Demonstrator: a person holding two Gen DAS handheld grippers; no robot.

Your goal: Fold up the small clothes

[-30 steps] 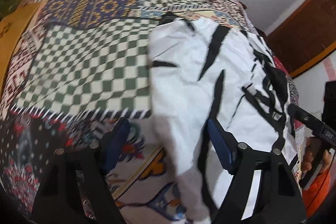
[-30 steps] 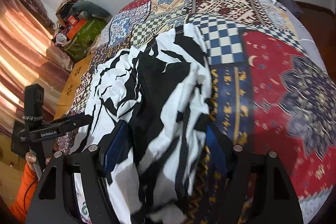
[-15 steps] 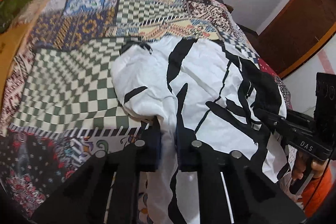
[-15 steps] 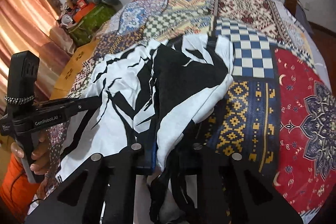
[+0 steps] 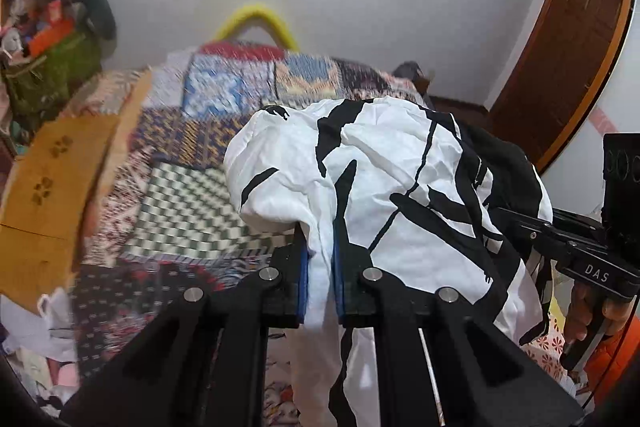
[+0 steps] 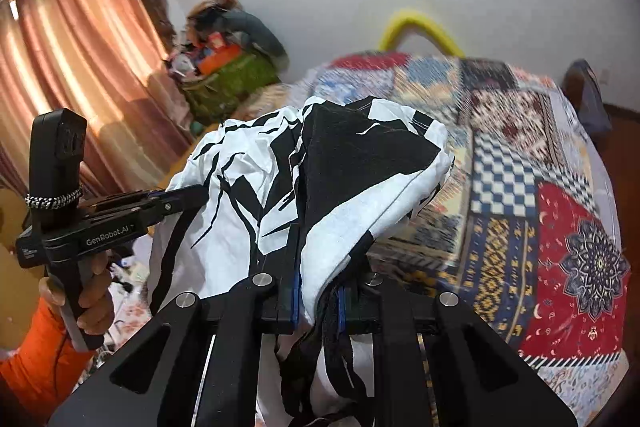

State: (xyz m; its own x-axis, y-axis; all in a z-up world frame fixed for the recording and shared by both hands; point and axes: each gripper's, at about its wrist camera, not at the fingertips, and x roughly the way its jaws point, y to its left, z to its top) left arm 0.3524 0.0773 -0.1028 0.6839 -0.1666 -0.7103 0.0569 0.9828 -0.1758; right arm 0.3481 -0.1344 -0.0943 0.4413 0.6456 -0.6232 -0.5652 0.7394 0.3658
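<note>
You had both the left claw (image 5: 320, 259) and right claw (image 6: 318, 267) clamped on the bunched shirt (image 5: 384, 187), lifted off the bed (image 6: 540, 227), with no fold made yet.

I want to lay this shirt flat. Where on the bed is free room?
Both grippers, left and right, grip the shirt. Free quilt: the green checkered patch left of it, and the red patch on the right. Crowded: the pile at the near left.

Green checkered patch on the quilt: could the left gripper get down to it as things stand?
Probably not directly. The left gripper is shut on the black-and-white shirt, which drapes ahead of its fingers, though the green checkered patch itself lies uncovered on the quilt.
</note>
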